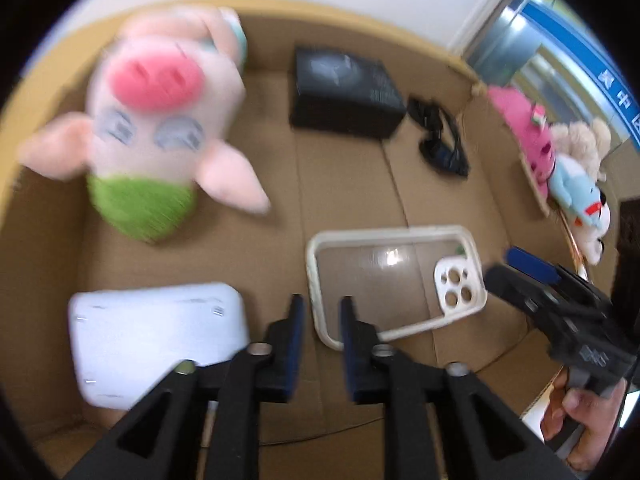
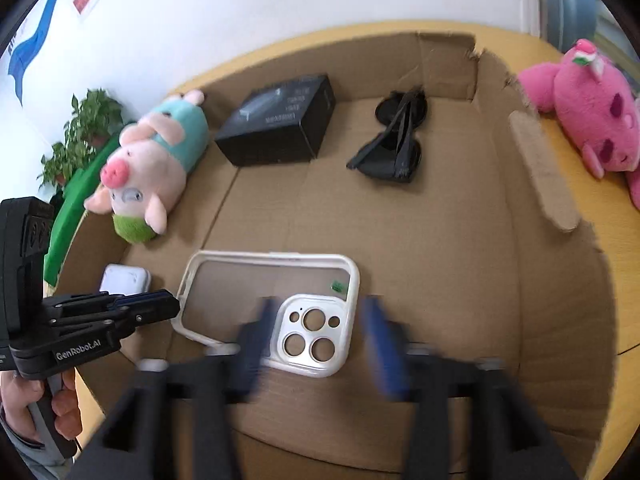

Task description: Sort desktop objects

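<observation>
A shallow cardboard box (image 2: 540, 168) holds the objects. A white-rimmed clear phone case (image 2: 312, 332) lies flat near its front. My right gripper (image 2: 320, 300) stands open wide, with the case's camera end between its fingers and neither pad on it. In the left wrist view my left gripper (image 1: 322, 304) is open by a narrow gap at the phone case (image 1: 460, 284); the case's left rim shows between the fingers, untouched. A pig plush (image 1: 152, 120) lies at the back left, a black carton (image 1: 344, 92) and black sunglasses (image 1: 440, 140) at the back.
A small white case (image 1: 156, 336) lies left of my left gripper. Outside the box's torn right wall, a pink plush (image 2: 592, 112) and a blue-and-white plush (image 1: 576, 188) rest on the yellow table. A potted plant (image 2: 84, 128) stands at the far left.
</observation>
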A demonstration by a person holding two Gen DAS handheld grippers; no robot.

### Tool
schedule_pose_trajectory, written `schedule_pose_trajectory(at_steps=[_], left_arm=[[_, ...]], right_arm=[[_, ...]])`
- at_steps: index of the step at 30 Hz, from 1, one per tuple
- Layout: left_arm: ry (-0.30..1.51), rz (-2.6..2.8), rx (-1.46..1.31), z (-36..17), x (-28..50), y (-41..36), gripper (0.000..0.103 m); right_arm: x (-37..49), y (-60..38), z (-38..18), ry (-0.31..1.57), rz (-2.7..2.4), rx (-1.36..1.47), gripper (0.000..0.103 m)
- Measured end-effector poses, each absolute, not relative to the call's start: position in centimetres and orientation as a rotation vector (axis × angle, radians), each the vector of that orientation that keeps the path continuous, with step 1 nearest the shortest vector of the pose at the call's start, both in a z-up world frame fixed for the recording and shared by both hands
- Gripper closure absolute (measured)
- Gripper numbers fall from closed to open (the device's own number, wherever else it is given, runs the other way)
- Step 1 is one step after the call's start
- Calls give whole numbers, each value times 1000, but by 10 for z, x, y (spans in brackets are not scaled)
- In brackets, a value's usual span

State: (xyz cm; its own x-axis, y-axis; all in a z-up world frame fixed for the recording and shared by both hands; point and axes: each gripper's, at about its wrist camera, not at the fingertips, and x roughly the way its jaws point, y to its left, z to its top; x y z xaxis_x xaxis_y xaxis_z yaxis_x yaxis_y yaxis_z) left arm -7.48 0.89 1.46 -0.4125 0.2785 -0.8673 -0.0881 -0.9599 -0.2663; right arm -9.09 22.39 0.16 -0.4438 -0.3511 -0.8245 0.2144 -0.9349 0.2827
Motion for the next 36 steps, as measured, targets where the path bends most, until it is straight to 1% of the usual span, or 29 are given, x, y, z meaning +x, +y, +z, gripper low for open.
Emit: schedule_pose_trajectory(at_steps=[1,2,3,4,5,6,7,9,11,16,18,21,22,27,29,36], left_arm=[[-265,2496,-1499,25,-70,6,68],[-268,2537,-1416,38,-62,3,59],[-259,2590,-1320,51,-50,-1,55],[-243,2641,-1234,62,-39,-3,47],[-215,2704,-1123,73,-24,-6,36],[-182,2771,-1009,81,-6,-8,31],[-153,2815,-953,85,1,-8,23],[-50,2921,-861,86,25,-6,23],[25,2990,-831,76,37,2,23],[154,3103,-892,44,35,4,23],[150,3103,-890,34,31,0,23],[51,3086,-839,25,33,-7,23],[43,3091,-824,23,32,-9,23],[49,3123,-731,21,40,-4,20],[46,3121,-717,20,38,-4,15],[46,3120,-720,19,37,-4,14]], right_arm=[[-86,224,9,-195,-2439,1384,18],[-78,224,19,-188,-2472,1320,18],[-69,223,28,-169,-2505,1258,18],[-57,221,40,-139,-2551,1184,15],[-47,220,49,-112,-2592,1121,7],[-33,219,58,-83,-2644,1039,0],[-20,217,64,-59,-2700,953,0],[7,213,67,-3,-2802,811,0],[21,205,56,33,-2836,745,0],[21,200,32,10,-2886,780,0],[23,201,25,17,-2901,787,0],[28,206,19,0,-2919,761,0],[29,204,18,5,-2926,754,0],[29,204,15,7,-2937,705,0],[28,204,16,6,-2940,710,0],[28,203,16,5,-2940,712,0]])
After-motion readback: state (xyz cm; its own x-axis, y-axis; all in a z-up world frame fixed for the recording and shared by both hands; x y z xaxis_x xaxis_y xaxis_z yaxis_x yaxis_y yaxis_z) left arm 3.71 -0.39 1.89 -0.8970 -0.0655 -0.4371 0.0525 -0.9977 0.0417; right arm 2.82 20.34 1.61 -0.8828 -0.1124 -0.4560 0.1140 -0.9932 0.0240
